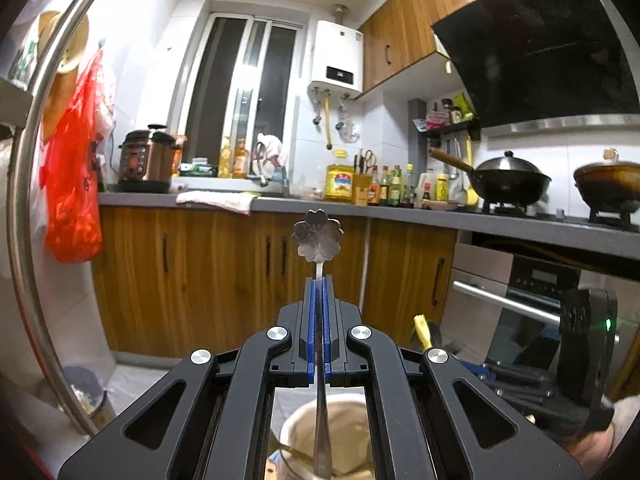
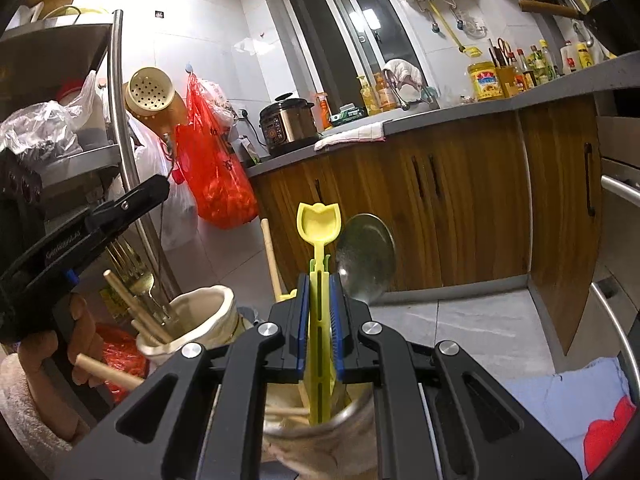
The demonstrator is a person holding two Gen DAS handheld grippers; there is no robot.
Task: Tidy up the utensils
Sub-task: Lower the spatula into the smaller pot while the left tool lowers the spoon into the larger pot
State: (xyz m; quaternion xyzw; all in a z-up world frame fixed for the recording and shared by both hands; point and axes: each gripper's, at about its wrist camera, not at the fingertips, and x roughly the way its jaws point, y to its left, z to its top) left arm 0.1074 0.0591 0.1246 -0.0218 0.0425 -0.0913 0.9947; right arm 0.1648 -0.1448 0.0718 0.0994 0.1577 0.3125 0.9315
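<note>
Left tool [image 1: 319, 286] is pinching the thin handle of a metal flower-shaped spoon [image 1: 318, 235], its blue pads pressed against the stem so the petal-shaped bowl stands upright at twelve o'clock of the fingertips. The stem runs down at six o'clock into a cream holder cup [image 1: 344, 420] seen between the tool's arms. Right tool [image 2: 320, 280] is likewise pressed together on a yellow plastic scoop [image 2: 319, 224], whose tulip-shaped head rises at twelve o'clock above the blue pads; its slotted shaft drops into a cloth-wrapped cup [image 2: 320, 436] at six o'clock. A large metal spoon [image 2: 366, 256] stands in that same cup, just beside the scoop at two o'clock of the fingertips. At nine o'clock in the right wrist view a second cream cup [image 2: 208, 314] holds a gold fork [image 2: 134, 270] and wooden chopsticks [image 2: 132, 308], with the left tool's body visible beyond it; raised lettering runs along that body but is too small to read. On the far surface [image 1: 400, 212] stand a pressure cooker [image 1: 146, 158], a yellow jar [image 1: 339, 182] with a red and blue label I cannot read, and a row of sauce bottles [image 1: 394, 186]. A white water heater [image 1: 338, 58] on the wall shows a lit display reading 36 in the right wrist view. A red plastic bag [image 1: 74, 184] hangs at nine o'clock.
</note>
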